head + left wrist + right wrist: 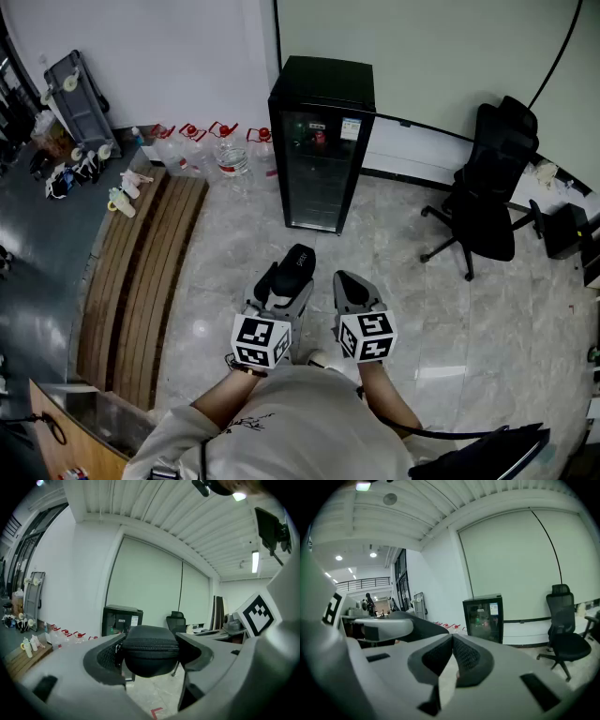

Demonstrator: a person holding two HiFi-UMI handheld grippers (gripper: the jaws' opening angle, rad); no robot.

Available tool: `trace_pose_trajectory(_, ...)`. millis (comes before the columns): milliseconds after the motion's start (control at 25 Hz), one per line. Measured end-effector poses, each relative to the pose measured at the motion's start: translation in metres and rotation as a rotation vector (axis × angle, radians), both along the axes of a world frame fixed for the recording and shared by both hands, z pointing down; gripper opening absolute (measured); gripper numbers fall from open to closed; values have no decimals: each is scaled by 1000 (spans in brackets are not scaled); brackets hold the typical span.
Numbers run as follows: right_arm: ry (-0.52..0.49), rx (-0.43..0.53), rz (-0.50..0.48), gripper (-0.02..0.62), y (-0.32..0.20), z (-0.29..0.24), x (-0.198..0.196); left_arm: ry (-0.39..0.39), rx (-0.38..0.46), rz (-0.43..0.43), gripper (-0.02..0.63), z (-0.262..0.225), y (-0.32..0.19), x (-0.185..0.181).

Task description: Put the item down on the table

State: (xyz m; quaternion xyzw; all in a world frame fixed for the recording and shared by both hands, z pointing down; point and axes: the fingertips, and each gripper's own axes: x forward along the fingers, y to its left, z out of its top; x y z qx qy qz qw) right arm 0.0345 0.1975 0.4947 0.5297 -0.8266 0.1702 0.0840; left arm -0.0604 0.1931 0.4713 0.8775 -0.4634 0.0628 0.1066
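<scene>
A black zippered case [150, 651] sits between the pads of my left gripper [151, 654], which is shut on its two sides and holds it in the air. In the head view the case [296, 262] sticks out forward from the left gripper [284, 284], over the marble floor in front of the person. My right gripper [349, 290] is beside it on the right, about level with it. The right gripper [452, 656] has its dark pads pressed together with nothing between them.
A black glass-door fridge [322, 141] stands ahead against the wall, with water jugs [208, 147] to its left. A black office chair [489, 192] is at the right. Wooden planks [141, 272] run along the left, and a wooden table corner [67, 441] shows at the lower left.
</scene>
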Motion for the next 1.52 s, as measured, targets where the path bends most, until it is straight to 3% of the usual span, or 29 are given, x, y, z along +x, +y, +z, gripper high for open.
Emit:
trace_pose_trajectory(400, -1, -18, 10, 6, -46, 14, 22, -3, 14, 4, 336, 6, -47, 14)
trace_pose_trajectory(640, 26, -23, 47, 6, -128, 24, 21, 31, 7, 44, 336, 18, -135, 15)
trace_pose_trajectory(960, 42, -3, 103, 6, -269, 3, 8, 8, 14, 124, 336, 9, -271, 4)
trace_pose_trajectory(1520, 45, -31, 99, 6, -365, 1, 6, 40, -32, 107, 336, 12, -364, 4)
